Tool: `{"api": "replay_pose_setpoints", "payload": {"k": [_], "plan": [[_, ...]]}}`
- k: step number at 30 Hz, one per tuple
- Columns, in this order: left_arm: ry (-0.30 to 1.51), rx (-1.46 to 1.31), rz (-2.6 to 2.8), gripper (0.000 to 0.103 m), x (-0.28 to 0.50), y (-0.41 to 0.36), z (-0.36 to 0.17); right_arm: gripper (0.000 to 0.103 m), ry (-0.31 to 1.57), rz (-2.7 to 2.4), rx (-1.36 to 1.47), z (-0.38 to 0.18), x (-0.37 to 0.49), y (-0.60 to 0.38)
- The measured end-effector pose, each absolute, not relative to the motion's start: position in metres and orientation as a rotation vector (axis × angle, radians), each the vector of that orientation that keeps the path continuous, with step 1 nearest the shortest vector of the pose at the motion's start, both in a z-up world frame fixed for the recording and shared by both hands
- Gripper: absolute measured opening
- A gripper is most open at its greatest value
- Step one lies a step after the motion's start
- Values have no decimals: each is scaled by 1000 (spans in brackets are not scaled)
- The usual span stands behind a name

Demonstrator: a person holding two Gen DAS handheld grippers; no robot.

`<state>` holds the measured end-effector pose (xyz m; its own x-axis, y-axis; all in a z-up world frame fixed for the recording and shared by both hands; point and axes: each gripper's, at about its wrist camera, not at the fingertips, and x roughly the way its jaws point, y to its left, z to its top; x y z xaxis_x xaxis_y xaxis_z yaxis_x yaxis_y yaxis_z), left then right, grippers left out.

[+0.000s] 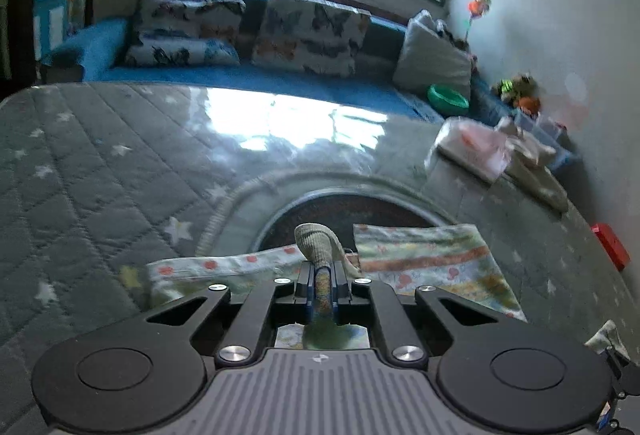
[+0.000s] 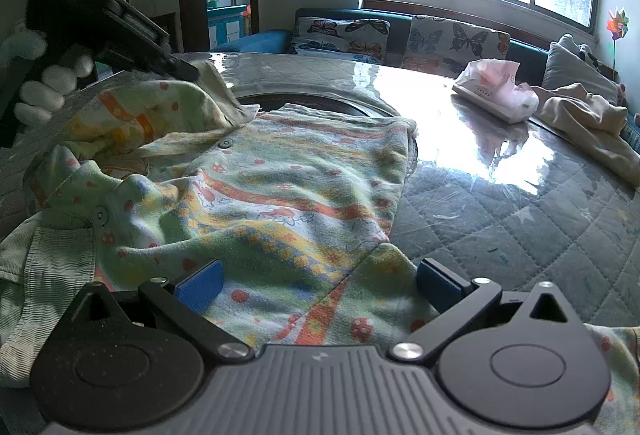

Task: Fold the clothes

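Note:
A small pastel top with orange stripes and mushroom prints lies spread on the quilted grey table. My right gripper hovers open just over its near hem, with the blue pads wide apart and cloth below them. In the left wrist view my left gripper is shut on a sleeve of the top, and the ribbed cuff sticks up beyond the fingertips. The right wrist view shows that left gripper at the upper left. A white-gloved hand holds it as it lifts the sleeve.
A pink tissue pack and a crumpled beige cloth lie at the table's far right. A red object sits near the right edge. A dark round inset marks the table's middle. Behind stands a blue sofa with butterfly cushions.

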<state>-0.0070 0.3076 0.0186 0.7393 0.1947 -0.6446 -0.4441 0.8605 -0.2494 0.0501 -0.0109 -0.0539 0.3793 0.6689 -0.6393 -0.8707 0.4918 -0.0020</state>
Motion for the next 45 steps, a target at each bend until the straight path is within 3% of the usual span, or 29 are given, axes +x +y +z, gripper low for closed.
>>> {"api": "replay_pose_setpoints", "payload": {"k": [20,29,45], "plan": [[474,-336,874,8,-159,325,41,103,625,1010,-369,-54,50,-11],[505,-368,1105,8,-222,331,18,103,625,1010,-369,-54,50,-10],[609,-281,1184,8,-240,312,3,103,615,1123,-424,-30,30,-3]]}}
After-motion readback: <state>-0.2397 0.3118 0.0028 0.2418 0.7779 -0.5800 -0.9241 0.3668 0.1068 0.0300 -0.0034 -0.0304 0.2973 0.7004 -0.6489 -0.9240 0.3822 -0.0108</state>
